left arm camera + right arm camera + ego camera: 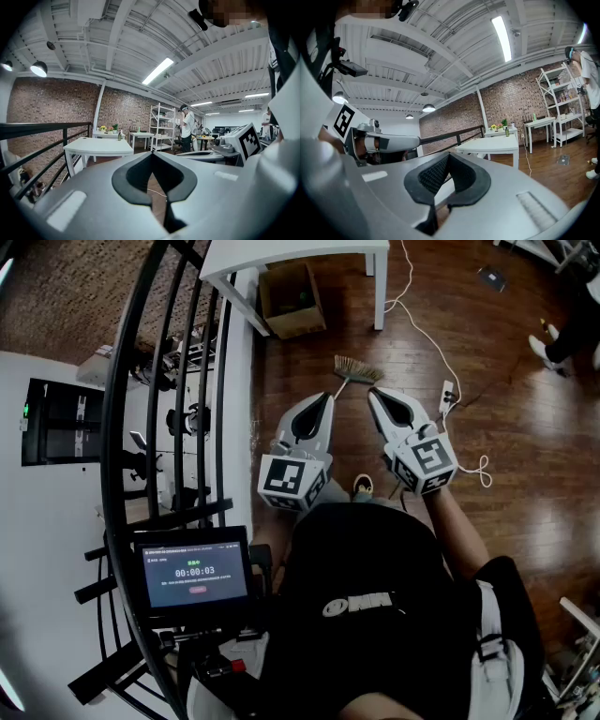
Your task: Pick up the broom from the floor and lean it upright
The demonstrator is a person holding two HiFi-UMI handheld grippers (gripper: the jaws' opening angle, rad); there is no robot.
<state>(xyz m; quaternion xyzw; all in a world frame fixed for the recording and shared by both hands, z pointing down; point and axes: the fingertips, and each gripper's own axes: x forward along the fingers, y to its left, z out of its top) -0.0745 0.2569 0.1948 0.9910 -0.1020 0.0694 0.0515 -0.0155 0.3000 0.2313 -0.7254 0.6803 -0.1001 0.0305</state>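
The broom (357, 368) lies on the wooden floor ahead of me, its straw head fanned out toward the white table. Its thin handle runs back toward me and disappears under the grippers. My left gripper (327, 396) and right gripper (373, 392) are held side by side above the floor, both pointing nearly level toward the broom. In the left gripper view the left gripper (151, 155) has its jaws meeting at the tip with nothing between them. The right gripper (449, 156) looks the same in its own view, shut and empty. Neither touches the broom.
A white table (281, 259) stands ahead with a cardboard box (292, 298) under it. A white cable (422, 326) and power strip (447, 393) lie on the floor at right. A black railing (169, 381) runs along the left. Another person's shoes (546, 341) show far right.
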